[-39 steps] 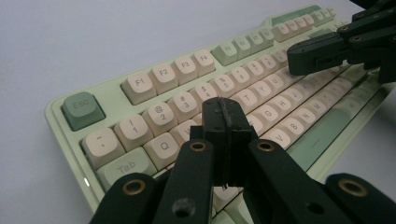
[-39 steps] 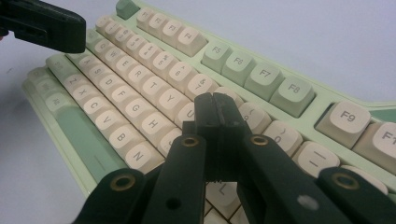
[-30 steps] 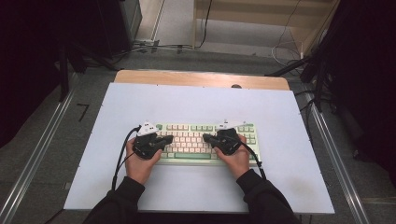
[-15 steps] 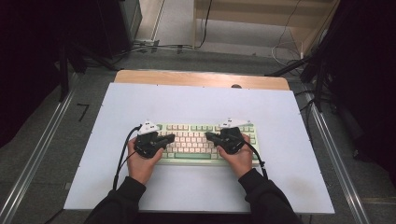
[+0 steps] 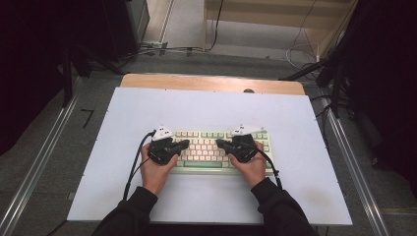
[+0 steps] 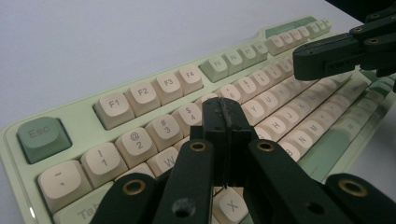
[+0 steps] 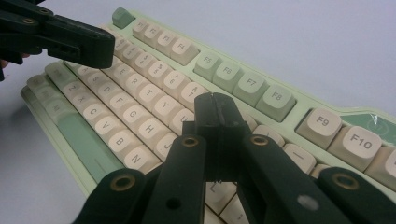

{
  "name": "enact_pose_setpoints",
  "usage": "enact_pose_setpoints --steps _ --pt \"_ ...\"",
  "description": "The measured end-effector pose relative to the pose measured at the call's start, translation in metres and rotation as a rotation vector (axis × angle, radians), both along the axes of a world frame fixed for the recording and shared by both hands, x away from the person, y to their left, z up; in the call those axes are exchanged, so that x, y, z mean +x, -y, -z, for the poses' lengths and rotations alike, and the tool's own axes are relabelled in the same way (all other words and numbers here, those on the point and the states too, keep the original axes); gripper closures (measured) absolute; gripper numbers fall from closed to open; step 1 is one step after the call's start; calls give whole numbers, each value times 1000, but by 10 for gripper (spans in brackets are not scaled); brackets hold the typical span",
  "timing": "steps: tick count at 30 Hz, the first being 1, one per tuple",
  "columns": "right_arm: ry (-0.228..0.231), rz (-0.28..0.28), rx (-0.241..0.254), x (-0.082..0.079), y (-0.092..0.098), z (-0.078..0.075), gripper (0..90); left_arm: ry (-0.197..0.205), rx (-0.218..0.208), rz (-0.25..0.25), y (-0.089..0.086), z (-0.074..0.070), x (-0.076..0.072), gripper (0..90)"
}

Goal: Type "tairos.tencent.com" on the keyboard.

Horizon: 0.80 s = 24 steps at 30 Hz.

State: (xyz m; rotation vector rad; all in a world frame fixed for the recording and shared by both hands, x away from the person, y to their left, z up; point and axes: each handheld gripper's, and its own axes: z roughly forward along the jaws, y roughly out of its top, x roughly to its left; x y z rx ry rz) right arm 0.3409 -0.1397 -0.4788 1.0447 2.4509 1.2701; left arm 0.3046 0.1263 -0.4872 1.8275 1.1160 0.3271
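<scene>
Typing: I hold both grippers low over the keyboard (image 5: pixel 216 147).
Keyboard: green and cream, flat in the middle of the white tabletop (image 5: pixel 295 187).
Left gripper (image 6: pixel 223 126): closed tight, holding nothing, tip over the number keys.
Right gripper (image 7: pixel 215 121): closed tight, holding nothing, tip over the middle keys.
Risk: I think a wide tip could push two keys together.
Boxes: none here.
</scene>
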Motion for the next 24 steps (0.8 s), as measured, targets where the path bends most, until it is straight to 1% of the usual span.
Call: enact_pose_setpoints --steps 9,17,24 --pt "1 -3 -1 0 0 1 878 0 -4 5 5 1 3 900" --pt "5 -6 1 -1 -1 0 878 -2 3 7 8 3 6 900" --pt "3 -5 1 0 0 0 878 -4 19 14 11 5 7 900"
